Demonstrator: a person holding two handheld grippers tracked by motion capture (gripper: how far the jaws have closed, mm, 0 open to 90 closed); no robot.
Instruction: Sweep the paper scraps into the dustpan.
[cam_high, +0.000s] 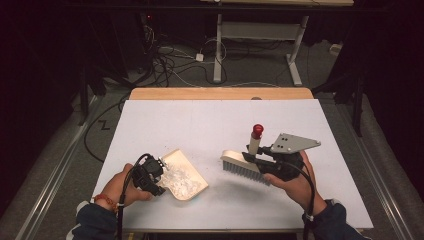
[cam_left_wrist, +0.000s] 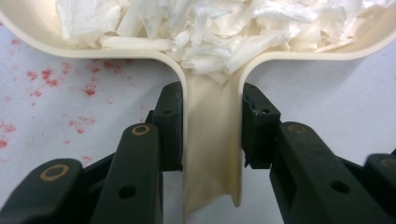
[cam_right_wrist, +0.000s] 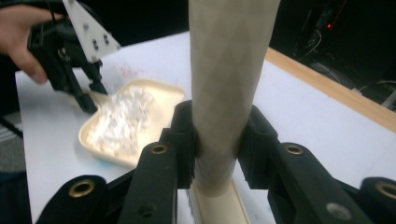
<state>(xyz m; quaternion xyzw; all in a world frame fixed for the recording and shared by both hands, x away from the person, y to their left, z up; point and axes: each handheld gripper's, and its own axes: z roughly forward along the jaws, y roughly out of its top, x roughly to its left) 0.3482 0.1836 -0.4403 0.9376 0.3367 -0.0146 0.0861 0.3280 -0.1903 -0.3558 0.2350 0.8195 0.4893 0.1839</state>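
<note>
The left gripper (cam_high: 159, 176) is closed tight on the handle of a cream dustpan (cam_high: 186, 172). In the left gripper view the two black jaws squeeze the thin handle (cam_left_wrist: 212, 140) from both sides, so the pan cannot slip or tip. The dustpan sits flat on the white table (cam_high: 210, 120), near the person's left hand (cam_high: 122, 187). It is full of white paper scraps (cam_high: 179, 180). Keeping the pan low and flat probably stops the scraps from falling out.

The right gripper (cam_high: 260, 159) is closed on the handle of a brush (cam_high: 245, 167). The handle (cam_right_wrist: 229, 84) stands up between the jaws, and it has a red tip (cam_high: 257, 131). The bristles point down at the table, so the brush is ready to sweep. The brush is well apart from the dustpan, on the right side.

No scraps show on the table between them, so the sweeping looks nearly done.
</note>
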